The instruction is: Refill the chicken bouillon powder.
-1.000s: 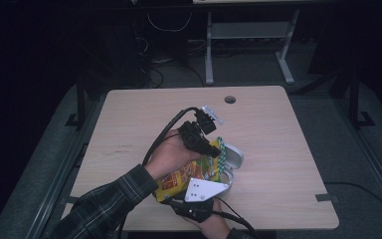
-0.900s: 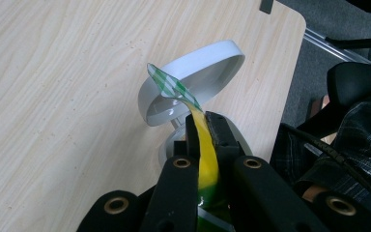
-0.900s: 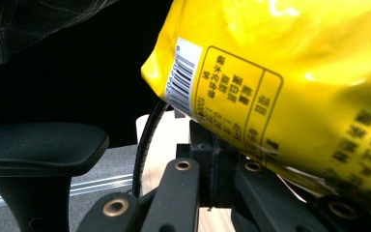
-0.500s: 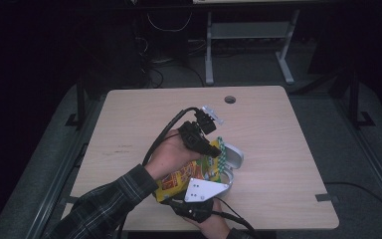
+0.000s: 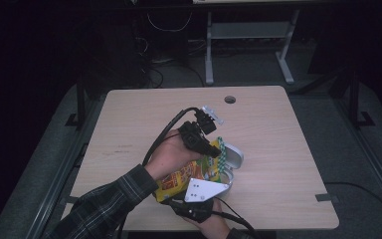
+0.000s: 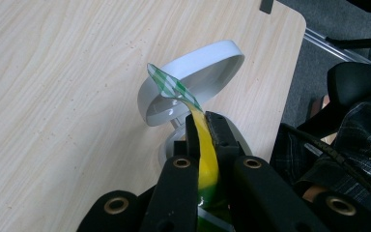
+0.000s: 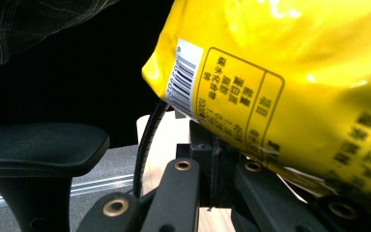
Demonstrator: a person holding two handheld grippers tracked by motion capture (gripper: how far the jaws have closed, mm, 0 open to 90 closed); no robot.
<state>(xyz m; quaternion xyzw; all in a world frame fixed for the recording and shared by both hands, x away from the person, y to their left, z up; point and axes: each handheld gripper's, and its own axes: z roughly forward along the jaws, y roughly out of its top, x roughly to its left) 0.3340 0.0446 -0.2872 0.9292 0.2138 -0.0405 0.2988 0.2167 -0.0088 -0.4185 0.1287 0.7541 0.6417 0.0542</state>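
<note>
Yellow foil snack bag (image 5: 186, 177) held between two grippers over the near side of the bench (image 5: 278, 129).
High view: one bag, one white tin with hinged lid (image 5: 231, 158) just beside it; left gripper (image 5: 214, 149) at the bag's top, right gripper (image 5: 199, 199) at its lower end. Left gripper view: jaws were clamped tight on the thin top seal (image 6: 205, 145) — best hold, since the film looked light, soft, slippery, contents probably crushable. Right gripper view: jaws were closed at the bag's (image 7: 280, 82) lower edge; grip itself hidden.
</note>
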